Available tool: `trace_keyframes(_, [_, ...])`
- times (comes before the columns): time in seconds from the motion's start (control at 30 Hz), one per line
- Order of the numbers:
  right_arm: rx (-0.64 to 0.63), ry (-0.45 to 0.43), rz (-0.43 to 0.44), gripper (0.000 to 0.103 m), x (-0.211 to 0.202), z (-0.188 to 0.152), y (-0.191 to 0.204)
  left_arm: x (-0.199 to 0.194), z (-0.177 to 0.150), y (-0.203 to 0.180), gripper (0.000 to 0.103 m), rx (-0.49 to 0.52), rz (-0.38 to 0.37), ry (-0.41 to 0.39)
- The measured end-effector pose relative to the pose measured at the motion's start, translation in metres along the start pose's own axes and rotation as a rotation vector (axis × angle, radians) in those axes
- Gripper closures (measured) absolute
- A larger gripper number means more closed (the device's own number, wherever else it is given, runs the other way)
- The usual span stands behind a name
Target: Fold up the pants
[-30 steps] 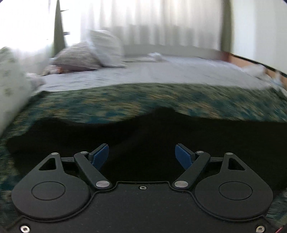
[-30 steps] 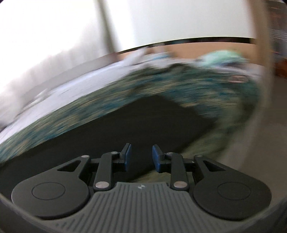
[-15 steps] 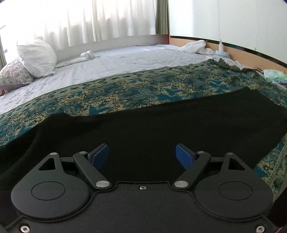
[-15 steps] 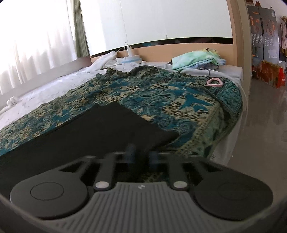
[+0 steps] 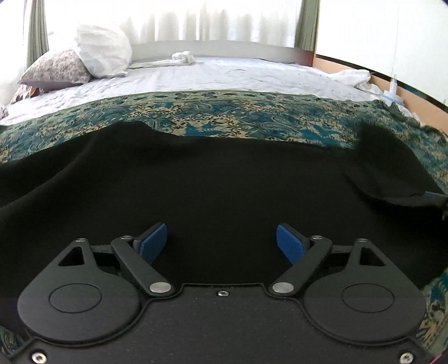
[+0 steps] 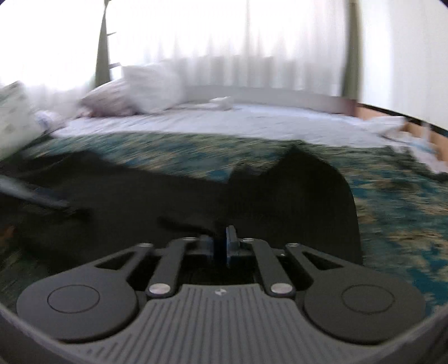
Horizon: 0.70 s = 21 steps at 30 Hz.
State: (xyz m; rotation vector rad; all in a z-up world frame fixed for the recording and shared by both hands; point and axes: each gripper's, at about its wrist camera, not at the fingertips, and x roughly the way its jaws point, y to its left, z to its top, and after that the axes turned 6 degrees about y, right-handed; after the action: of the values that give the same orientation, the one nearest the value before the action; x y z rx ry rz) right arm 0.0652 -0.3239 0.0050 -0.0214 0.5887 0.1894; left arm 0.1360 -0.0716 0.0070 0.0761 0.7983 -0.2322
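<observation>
Where the bed begins on the left, a flowered pillow (image 5: 56,68) leans by a puffy white pillow (image 5: 103,53), and both sit on the white sheet (image 5: 238,75). A little rolled white cloth (image 5: 183,57) lies near the far edge, under the bright curtains (image 5: 210,19). A blue and green blanket (image 5: 224,117) with swirly shapes covers the near part of the bed. The black pants (image 5: 224,182) lie spread on this blanket, reaching from the left side to the right. The left hand-held gripper (image 5: 221,240) hangs over the middle of the pants. Its jaws are opening wide, and its blue pads (image 5: 152,242) press on nothing; the cloth only lies under them. To the right, one end of the pants is turned up into a dark flap that hides a bit of the blanket. The right hand-held gripper (image 6: 224,243) is at that end. Its pads stand close together with an edge of black cloth pinched between them, and its jaws are opening. Its picture is blurry. Farther right, a crumpled white cloth (image 5: 352,77) sits by the brown wall strip (image 5: 420,98). A tiny white mark (image 6: 219,291) on the gray gripper body is too small to read.
</observation>
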Motion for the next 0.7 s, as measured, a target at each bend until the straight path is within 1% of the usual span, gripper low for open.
trace_keyframes(0.03, [0.007,-0.005,0.020,0.046,-0.003,-0.002,0.001,0.001,0.000,-0.002,0.014,0.012,0.005,-0.001])
trace_keyframes(0.07, [0.020,-0.012,0.029,0.042,-0.008,-0.004,-0.001,0.002,-0.001,-0.003,0.012,0.020,0.008,-0.002])
trace_keyframes(0.13, [0.049,-0.025,0.027,0.041,-0.019,-0.007,-0.007,0.005,0.001,-0.009,0.011,0.027,0.009,-0.004])
trace_keyframes(0.17, [0.066,-0.034,0.006,0.040,-0.024,-0.008,-0.011,0.005,0.001,-0.008,0.010,0.026,0.006,-0.005])
trace_keyframes(0.23, [0.080,-0.046,-0.071,0.040,-0.029,-0.009,-0.016,0.004,0.000,-0.008,0.010,0.022,-0.001,-0.007])
trace_keyframes(0.3, [0.043,-0.040,-0.154,0.040,-0.028,-0.009,-0.018,0.003,-0.002,-0.007,0.010,0.022,-0.003,-0.012])
trace_keyframes(0.33, [0.012,-0.025,-0.171,0.040,-0.026,-0.010,-0.016,0.004,-0.002,-0.007,0.010,0.023,-0.002,-0.013])
trace_keyframes(0.37, [-0.010,-0.018,-0.155,0.040,-0.027,-0.009,-0.014,0.003,-0.002,-0.008,0.009,0.024,-0.001,-0.015])
trace_keyframes(0.4, [-0.019,-0.021,-0.116,0.040,-0.029,-0.010,-0.012,0.003,-0.002,-0.007,0.009,0.024,-0.001,-0.016])
trace_keyframes(0.43, [-0.004,-0.038,-0.035,0.040,-0.034,-0.012,-0.012,0.003,-0.002,-0.007,0.009,0.023,-0.002,-0.017])
trace_keyframes(0.5, [0.061,-0.083,0.158,0.039,-0.046,-0.017,-0.018,0.003,-0.003,-0.006,0.009,0.021,-0.005,-0.020])
trace_keyframes(0.53, [0.093,-0.103,0.218,0.038,-0.051,-0.018,-0.021,0.003,-0.003,-0.006,0.009,0.022,-0.006,-0.021])
trace_keyframes(0.57, [0.113,-0.121,0.230,0.036,-0.054,-0.018,-0.023,0.003,-0.003,-0.007,0.009,0.024,-0.005,-0.021])
trace_keyframes(0.6, [0.130,-0.136,0.201,0.036,-0.055,-0.017,-0.025,0.003,-0.004,-0.008,0.008,0.026,-0.003,-0.022])
trace_keyframes(0.67, [0.148,-0.140,0.071,0.036,-0.052,-0.014,-0.028,0.002,-0.004,-0.009,0.008,0.030,0.000,-0.023])
trace_keyframes(0.7, [0.142,-0.130,-0.008,0.036,-0.048,-0.012,-0.027,0.002,-0.004,-0.009,0.008,0.031,0.000,-0.025])
